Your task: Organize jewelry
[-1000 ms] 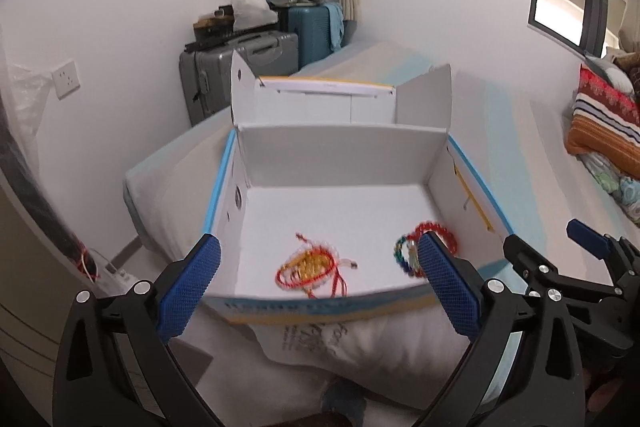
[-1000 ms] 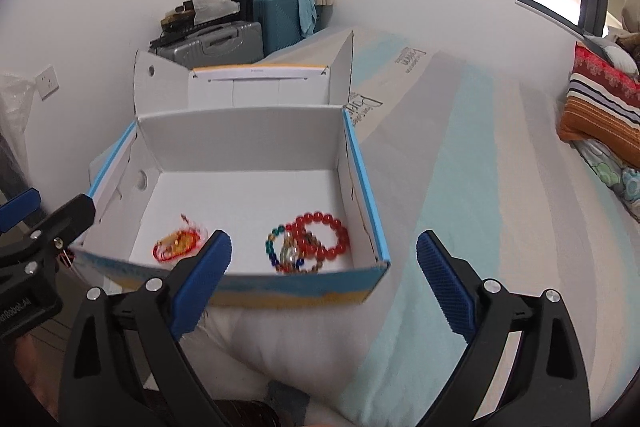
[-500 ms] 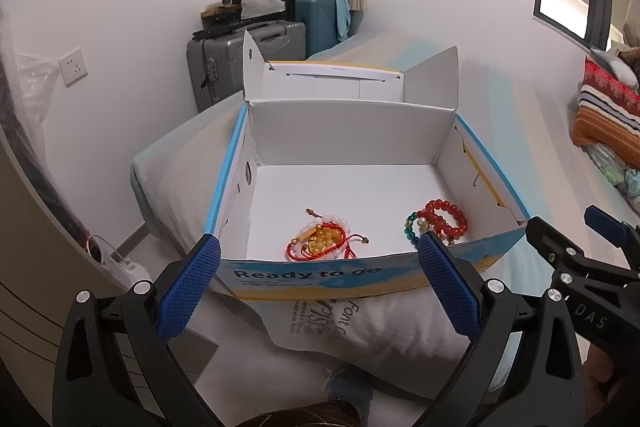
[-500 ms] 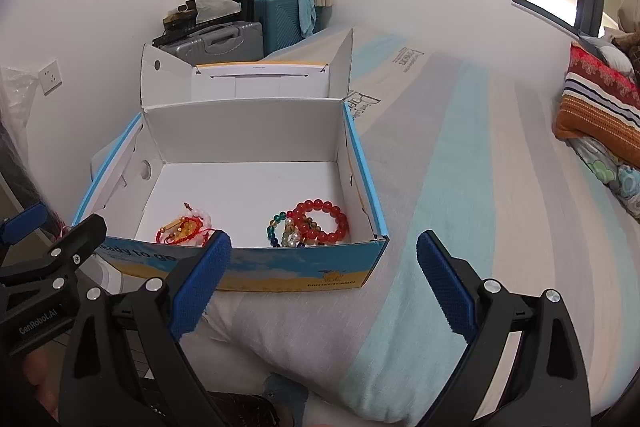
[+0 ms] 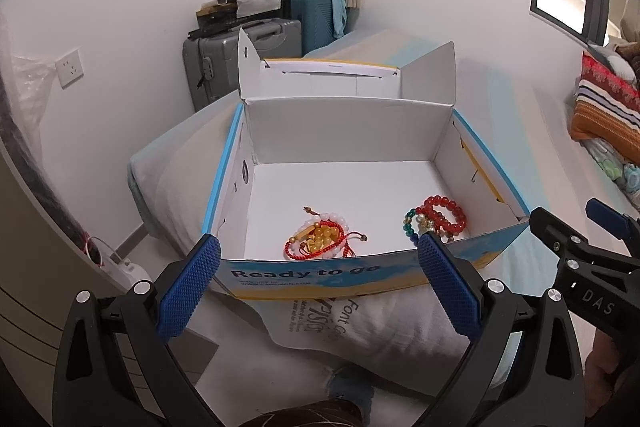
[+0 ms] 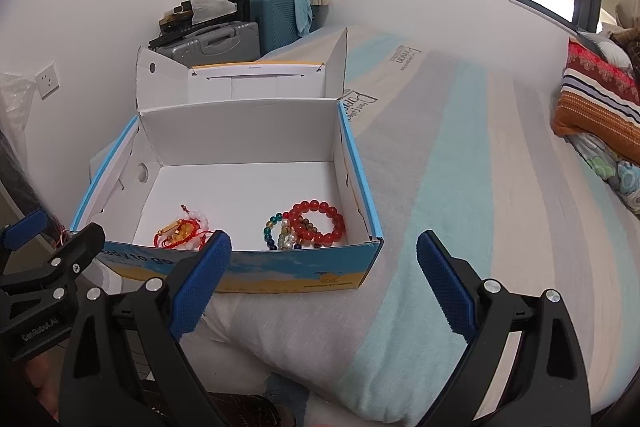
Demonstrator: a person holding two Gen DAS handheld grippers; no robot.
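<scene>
An open white shoebox [image 5: 344,273] [image 6: 280,271] with blue edges sits on the bed. Inside lie a tangle of red-cord and yellow-bead bracelets [image 5: 320,237] [image 6: 182,233] at the front left and a red bead bracelet over multicoloured ones [image 5: 438,217] [image 6: 310,225] at the front right. My left gripper [image 5: 318,279] is open and empty, held back in front of the box. My right gripper [image 6: 322,281] is open and empty, in front of the box's right front corner.
The bed has a striped cover [image 6: 460,187] and a white pillow [image 5: 360,323] under the box. Suitcases [image 5: 248,55] stand in the far corner. A striped cushion [image 6: 600,107] lies at the right. A wall socket [image 5: 70,67] is at the left.
Both grippers have drawn back from the box and risen a little, so more of its front wall and inside shows. The bracelets have not moved.
</scene>
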